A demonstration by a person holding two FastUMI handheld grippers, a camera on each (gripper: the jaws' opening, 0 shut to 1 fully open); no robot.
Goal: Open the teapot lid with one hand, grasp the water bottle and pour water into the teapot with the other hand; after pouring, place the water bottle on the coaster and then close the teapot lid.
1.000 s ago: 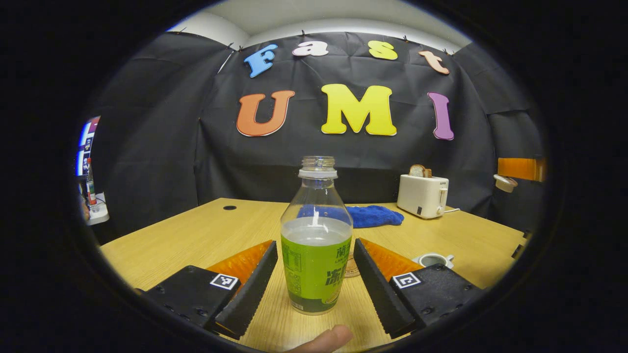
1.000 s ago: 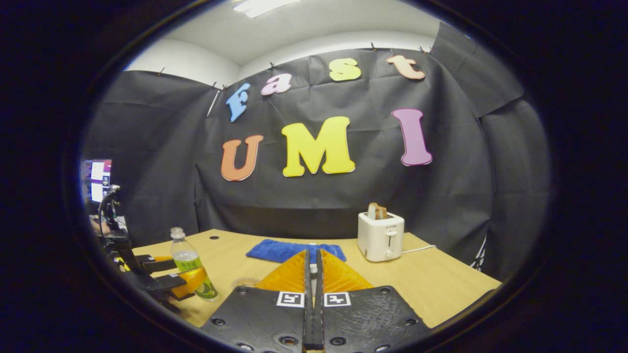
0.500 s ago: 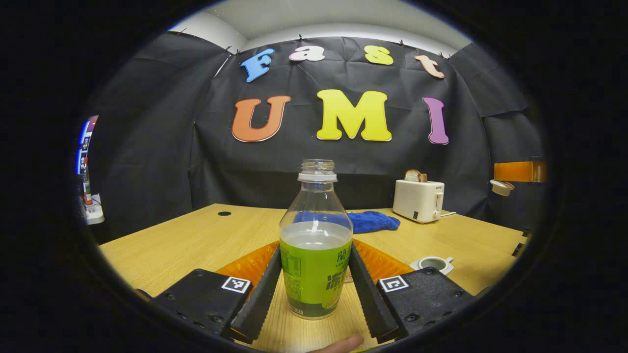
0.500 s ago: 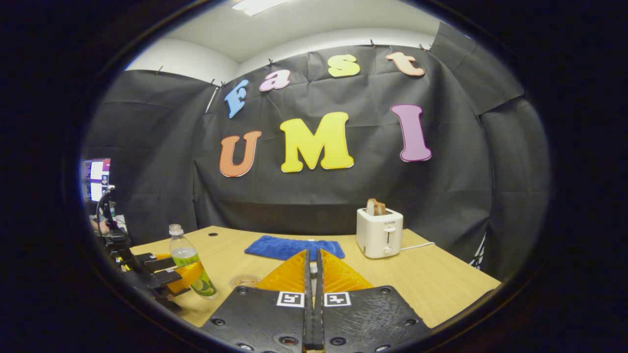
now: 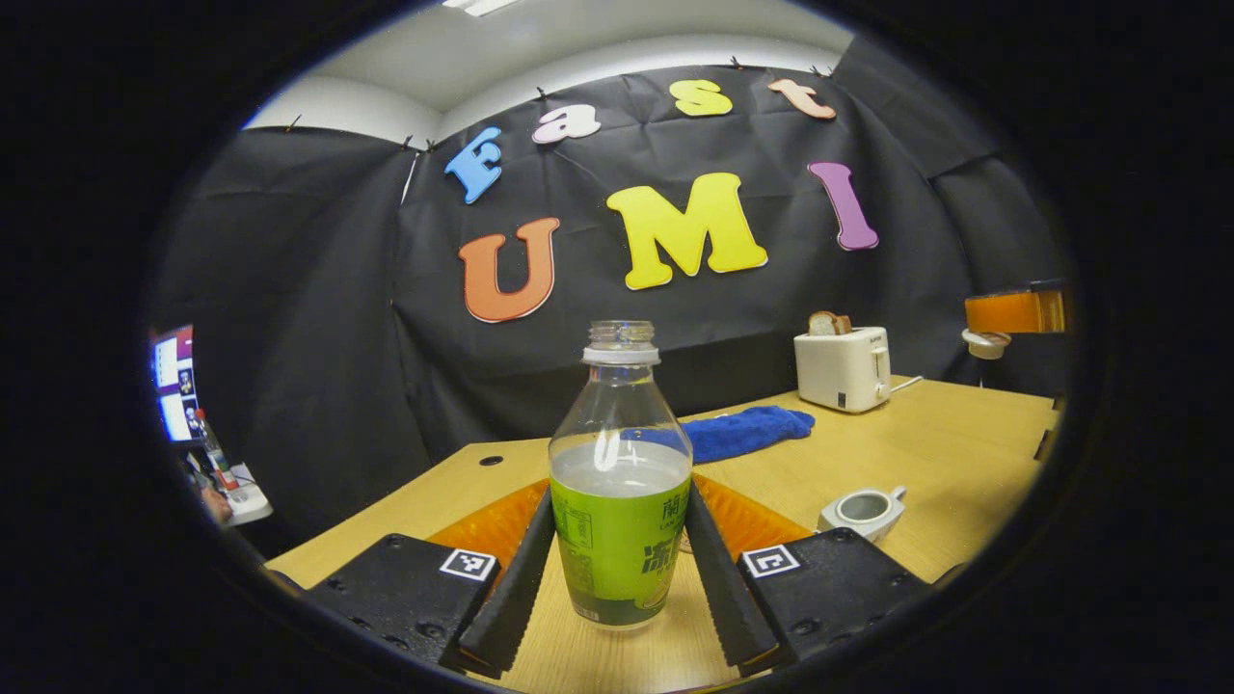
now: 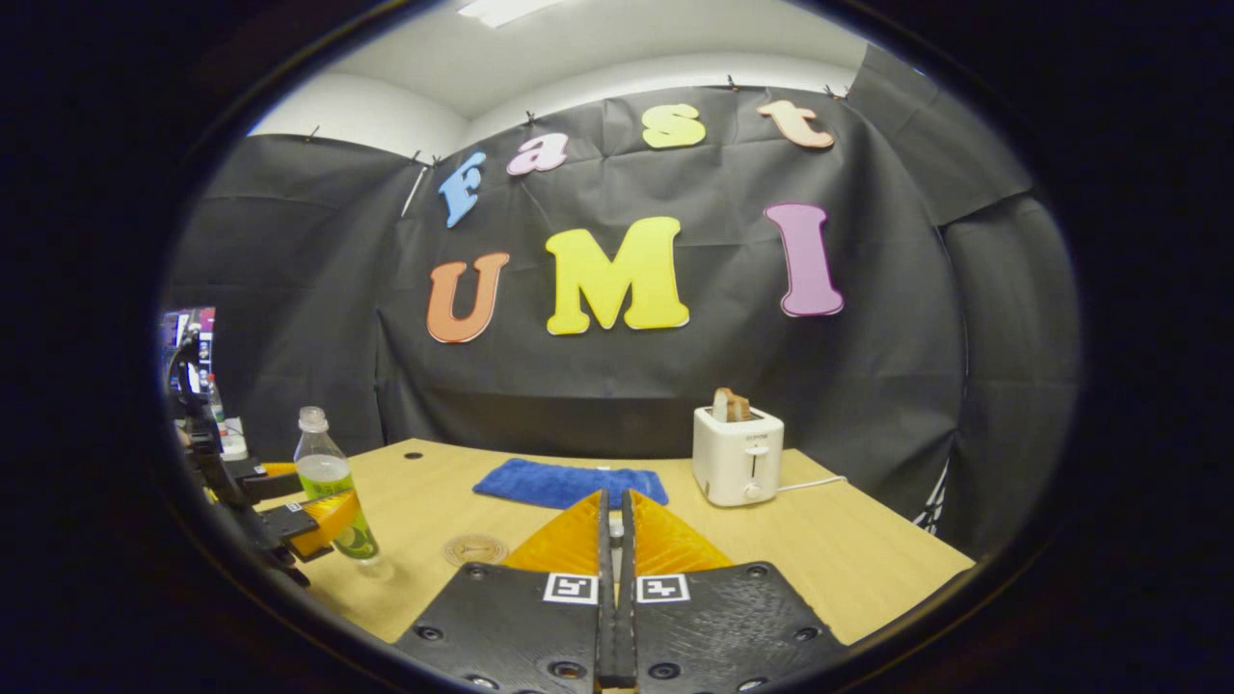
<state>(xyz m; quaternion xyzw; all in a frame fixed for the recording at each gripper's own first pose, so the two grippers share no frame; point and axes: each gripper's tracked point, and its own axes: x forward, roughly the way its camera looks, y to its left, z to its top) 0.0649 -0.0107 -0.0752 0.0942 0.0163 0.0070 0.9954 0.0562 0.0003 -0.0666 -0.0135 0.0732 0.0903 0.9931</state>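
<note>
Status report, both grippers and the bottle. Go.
Left gripper shut on water bottle, bottle upright, cap off. Right gripper shut, holding teapot lid aloft. Teapot open on table. Coaster free; path looks clear.

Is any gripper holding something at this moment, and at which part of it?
The left gripper holds the water bottle by its labelled lower body, jaws pressing on both sides. The right gripper is shut on the teapot lid's knob.
</note>
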